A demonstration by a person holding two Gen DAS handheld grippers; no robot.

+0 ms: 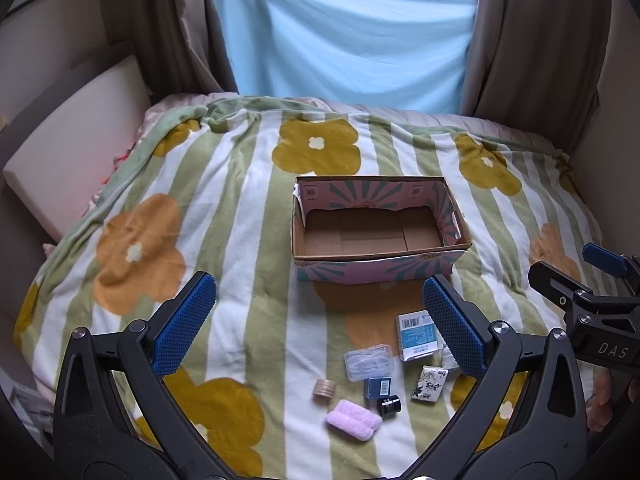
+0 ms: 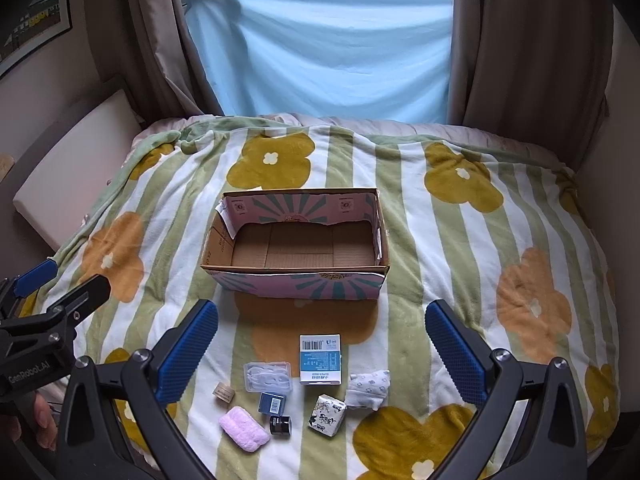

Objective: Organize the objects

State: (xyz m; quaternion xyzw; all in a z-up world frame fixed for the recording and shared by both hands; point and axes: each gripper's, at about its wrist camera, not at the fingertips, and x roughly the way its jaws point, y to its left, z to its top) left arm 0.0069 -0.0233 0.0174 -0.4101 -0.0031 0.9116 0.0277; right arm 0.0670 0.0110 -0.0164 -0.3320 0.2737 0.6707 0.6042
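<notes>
An empty cardboard box point(image 1: 376, 254) point(image 2: 296, 276) with a pink and teal print stands in the middle of the bed. In front of it lie several small items: a blue and white carton point(image 2: 320, 358) point(image 1: 416, 334), a clear plastic case point(image 2: 267, 376) point(image 1: 369, 361), a small tan jar point(image 2: 223, 392) point(image 1: 324, 389), a dark blue box point(image 2: 272, 402), a black jar point(image 2: 280, 425), a pink fluffy pad point(image 2: 243, 429) point(image 1: 353, 420), a printed tissue pack point(image 2: 327, 415) point(image 1: 429, 383) and a white patterned pouch point(image 2: 367, 389). My left gripper point(image 1: 320, 320) and right gripper point(image 2: 322, 340) hover open and empty above the items.
The bed carries a striped blanket point(image 2: 440, 248) with big flowers. A white cushion point(image 1: 72, 160) leans at the left. Curtains and a light blue sheet point(image 2: 320, 52) hang behind the bed. Each gripper shows at the other view's edge.
</notes>
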